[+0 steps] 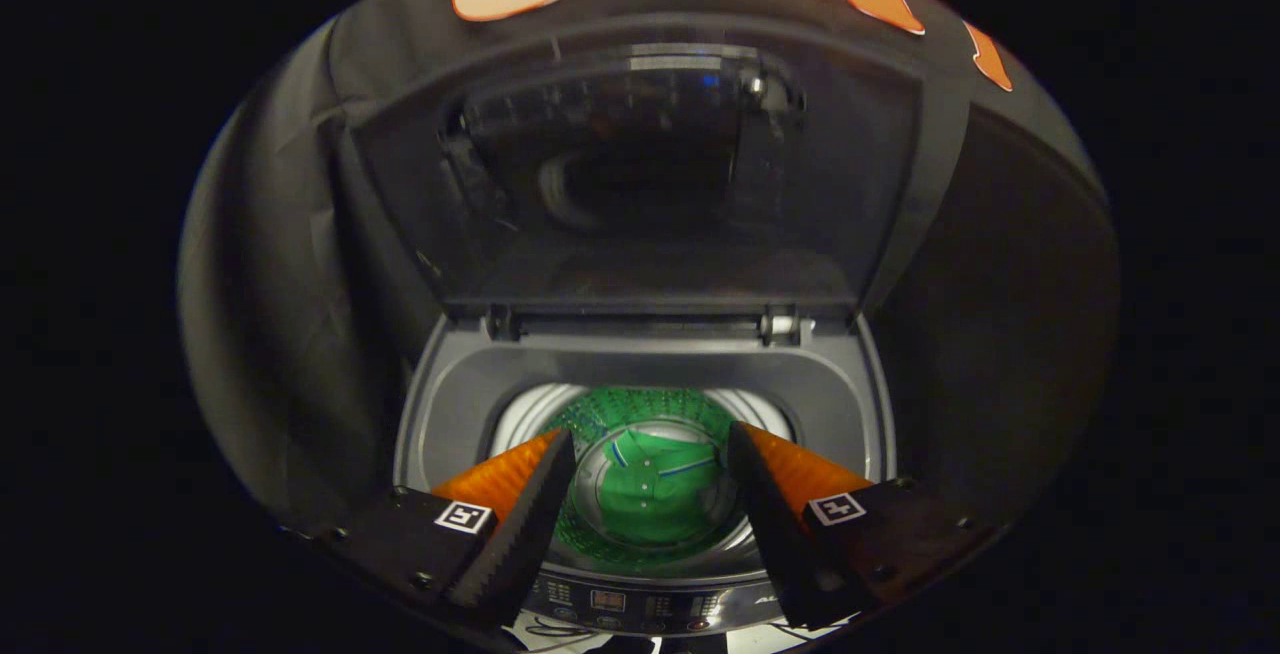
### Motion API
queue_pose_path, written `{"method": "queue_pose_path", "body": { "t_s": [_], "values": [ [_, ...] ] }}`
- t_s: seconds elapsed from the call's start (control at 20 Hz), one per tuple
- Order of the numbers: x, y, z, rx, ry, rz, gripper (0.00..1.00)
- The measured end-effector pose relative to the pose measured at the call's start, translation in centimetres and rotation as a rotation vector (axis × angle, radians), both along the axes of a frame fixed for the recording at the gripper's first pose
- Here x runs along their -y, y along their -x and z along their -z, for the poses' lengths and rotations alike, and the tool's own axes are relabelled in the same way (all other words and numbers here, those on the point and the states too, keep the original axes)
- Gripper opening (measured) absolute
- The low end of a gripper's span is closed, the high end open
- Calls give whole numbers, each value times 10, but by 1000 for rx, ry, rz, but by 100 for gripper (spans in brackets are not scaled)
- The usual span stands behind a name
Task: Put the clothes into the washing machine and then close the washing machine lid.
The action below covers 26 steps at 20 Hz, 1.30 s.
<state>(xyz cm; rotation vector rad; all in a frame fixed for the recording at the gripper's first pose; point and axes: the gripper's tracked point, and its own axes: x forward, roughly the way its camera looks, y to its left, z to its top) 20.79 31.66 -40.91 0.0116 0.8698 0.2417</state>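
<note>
A green polo shirt (655, 484) lies crumpled at the bottom of the washing machine's drum (640, 414), its soft knit folded over itself, with a collar edged in white and blue and a thin blue-and-white stripe running across the cloth. The drum around it is round, with a perforated metal wall that picks up the shirt's green as a speckled sheen, and a smooth pale ring at its mouth. The hand-held gripper (650, 449) hangs over the opening with its two fingers spread wide apart and holding nothing; the shirt shows in the gap between them, well below their tips. Each finger is a wedge with a ridged, saw-toothed inner face, and each carries a small square marker on its base. The top-loading washing machine (440, 414) has a grey, smooth plastic surround with rounded corners that slopes down to the drum. Along its near edge, just under the fingers, runs a dark control panel (640, 606) with small buttons and a lit display. The lid (640, 184) stands raised at the far side, hinged along the back of the tub; it is a dark, glossy, translucent panel in a grey frame, and it mirrors the machine dimly. Behind the lid hangs the booth's black cloth wall (260, 264), matt and loosely creased.
</note>
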Motion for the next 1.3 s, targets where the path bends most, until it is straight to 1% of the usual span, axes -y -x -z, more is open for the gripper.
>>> {"method": "queue_pose_path", "body": {
  "t_s": [0.2,0.3,0.45,0.55,0.65,0.9,1.1,1.3],
  "values": [
    [-1,-28,-71,128,-28,-1,99],
    [-6,-42,-105,182,-67,9,99],
    [-6,-70,-156,256,-85,25,99],
    [-8,-81,-175,292,-103,27,98],
    [-8,-92,-181,301,-85,21,99],
    [-26,-128,-197,310,-146,32,98],
    [-29,-158,-188,294,-128,37,99],
    [-39,-171,-170,261,-96,12,98]
  ]
}}
